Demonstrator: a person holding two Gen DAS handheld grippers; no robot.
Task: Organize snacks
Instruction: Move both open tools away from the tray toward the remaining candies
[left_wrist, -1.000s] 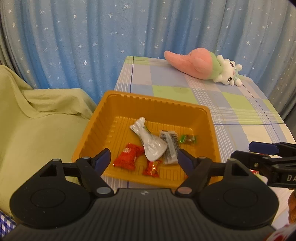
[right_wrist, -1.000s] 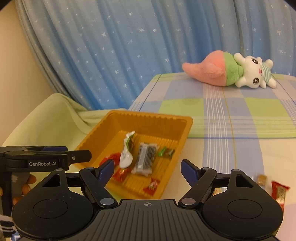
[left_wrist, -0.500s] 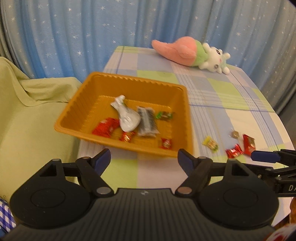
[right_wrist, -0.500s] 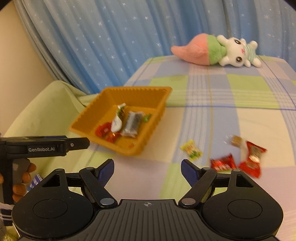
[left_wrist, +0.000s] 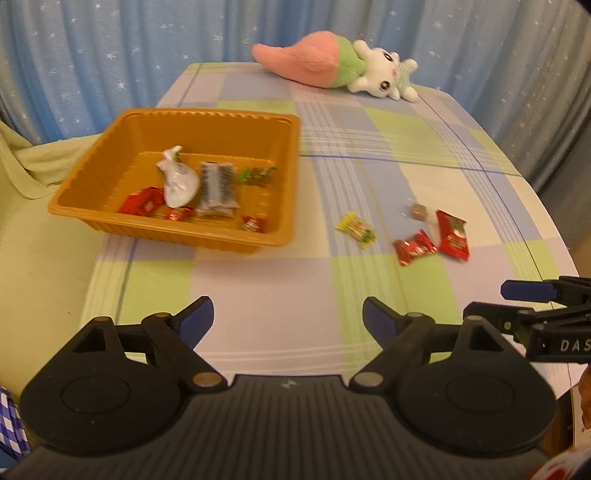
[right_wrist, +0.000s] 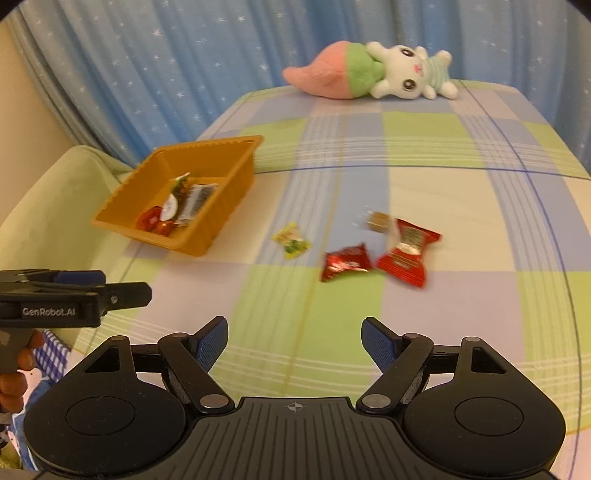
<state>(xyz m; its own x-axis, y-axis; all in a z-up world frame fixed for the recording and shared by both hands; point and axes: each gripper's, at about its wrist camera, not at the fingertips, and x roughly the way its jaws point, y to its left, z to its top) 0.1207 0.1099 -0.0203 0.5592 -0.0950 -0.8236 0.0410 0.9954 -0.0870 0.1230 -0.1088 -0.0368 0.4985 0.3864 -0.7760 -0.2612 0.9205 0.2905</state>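
An orange tray (left_wrist: 110, 221) (right_wrist: 218, 229) sits at the table's left and holds several wrapped snacks. Loose on the checked cloth to its right lie a yellow candy (left_wrist: 356, 229) (right_wrist: 292, 242), a small red packet (left_wrist: 413, 252) (right_wrist: 345, 261), a larger red packet (left_wrist: 452, 234) (right_wrist: 406, 251) and a small brown sweet (left_wrist: 419, 211) (right_wrist: 378, 221). My left gripper (left_wrist: 288, 319) is open and empty, well short of the tray. My right gripper (right_wrist: 294, 339) is open and empty, short of the loose snacks.
A pink and white plush toy (left_wrist: 332, 70) (right_wrist: 369, 72) lies at the table's far edge before a blue starry curtain (left_wrist: 110, 48). A green cloth-covered seat (left_wrist: 33, 221) adjoins the table's left side. The right gripper shows at the left wrist view's right edge (left_wrist: 532, 291).
Both grippers have pulled back and swung right from the tray. The loose snacks on the cloth have come into view. Both stay open and empty.
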